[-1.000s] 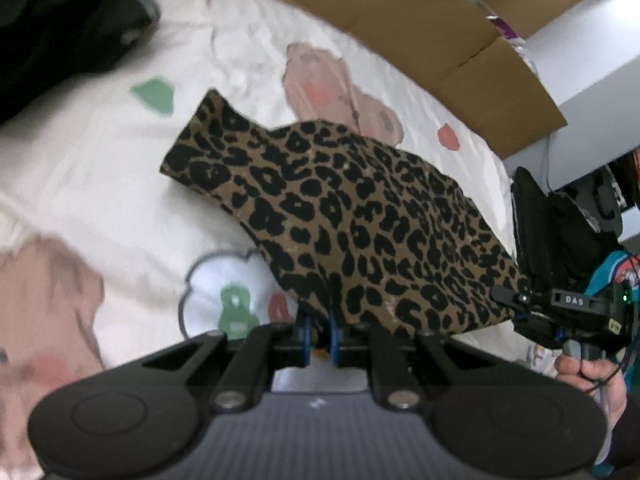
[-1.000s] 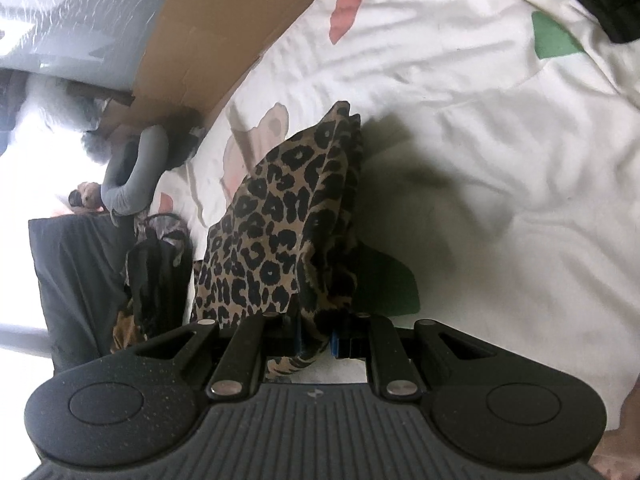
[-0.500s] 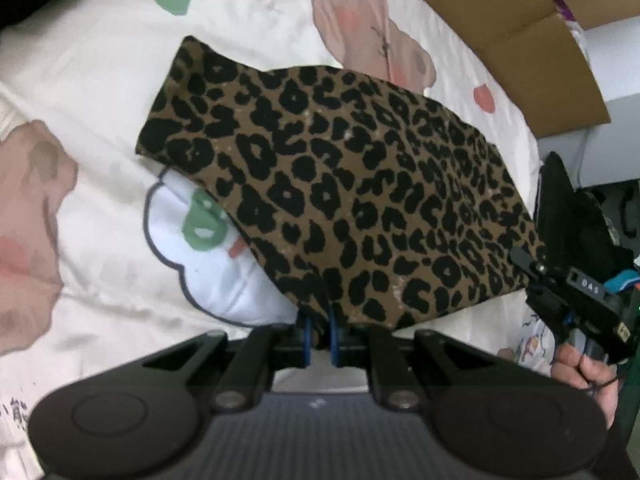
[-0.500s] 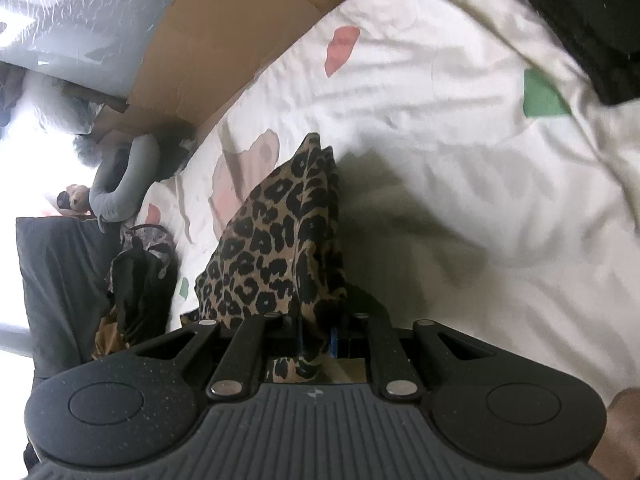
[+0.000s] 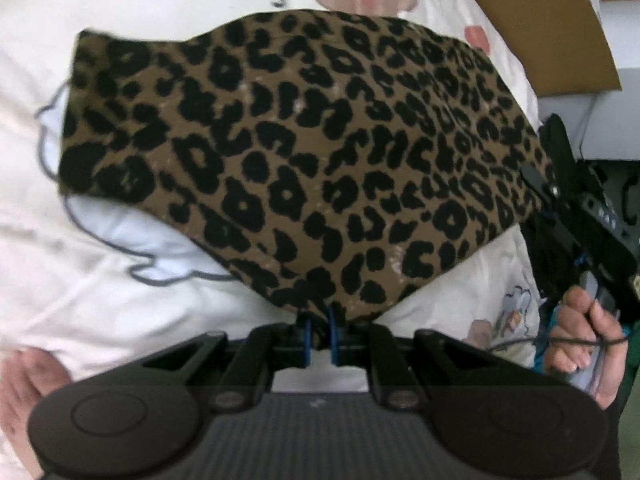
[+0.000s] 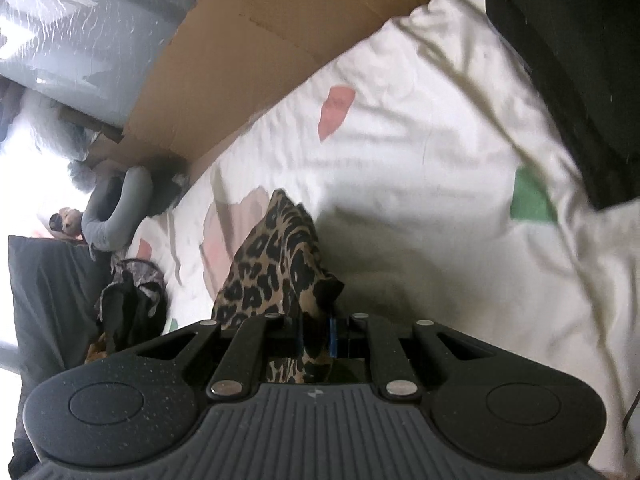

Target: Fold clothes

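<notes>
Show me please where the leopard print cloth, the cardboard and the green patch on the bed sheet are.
leopard print cloth (image 5: pixel 304 148), left wrist view, middle of the spread fabric.
cardboard (image 6: pixel 256 60), right wrist view, the flat brown face beside the bed.
green patch (image 6: pixel 534 198), right wrist view, centre of the printed shape on the bed sheet (image 6: pixel 420 168).

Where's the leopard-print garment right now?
The leopard-print garment spans the left wrist view, pinched between the left gripper and right gripper over the white bedsheet.

Leopard-print garment (image 5: pixel 304 152), brown with black spots, is hanging stretched above the bed (image 5: pixel 80 280), spanning left to right, near edge bunching to a point, far-left corner sagging; edge-on and folded double in the right wrist view (image 6: pixel 280 264).
</notes>
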{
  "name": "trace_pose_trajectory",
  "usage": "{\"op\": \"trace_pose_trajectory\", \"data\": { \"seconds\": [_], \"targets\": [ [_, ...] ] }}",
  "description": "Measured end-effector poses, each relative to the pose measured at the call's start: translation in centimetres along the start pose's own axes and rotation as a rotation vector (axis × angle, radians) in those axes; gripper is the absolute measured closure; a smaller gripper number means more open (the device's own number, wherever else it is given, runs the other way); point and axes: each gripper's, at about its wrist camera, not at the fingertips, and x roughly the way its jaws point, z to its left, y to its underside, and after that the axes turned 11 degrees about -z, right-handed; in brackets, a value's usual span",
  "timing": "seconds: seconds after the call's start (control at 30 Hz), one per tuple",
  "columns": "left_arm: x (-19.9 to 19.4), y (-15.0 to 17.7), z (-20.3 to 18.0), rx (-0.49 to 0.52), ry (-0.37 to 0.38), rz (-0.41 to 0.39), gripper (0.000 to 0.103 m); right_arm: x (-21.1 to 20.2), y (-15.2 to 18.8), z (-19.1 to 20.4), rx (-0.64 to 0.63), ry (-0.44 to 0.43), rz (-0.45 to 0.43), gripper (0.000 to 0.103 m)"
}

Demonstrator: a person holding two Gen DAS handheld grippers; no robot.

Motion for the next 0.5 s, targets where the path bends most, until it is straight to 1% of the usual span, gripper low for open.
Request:
{"op": "trace_pose_trajectory", "data": {
  "seconds": [0.1,0.23,0.37,0.5],
  "targets": [
    [0.5,0.6,-1.0,0.007,0.017,0.018,0.094,-0.1,-1.1,-0.1,-0.009,0.011,-0.019,0.093],
    [1.0,1.2,-2.7,0.046,0.025,0.031,0.094,-0.2,-2.1,-0.3,-0.017,0.028,-0.037,0.093],
    [1.4,1.6,-4.0,0.043,0.053,0.048,0.094,-0.5,-2.8,-1.0,-0.009,0.051,-0.059,0.094],
    [1.5,2.1,-4.0,0.022,0.071,0.071,0.094,-0.4,-3.0,-2.0,-0.003,0.075,-0.064,0.093]
  ]
}}
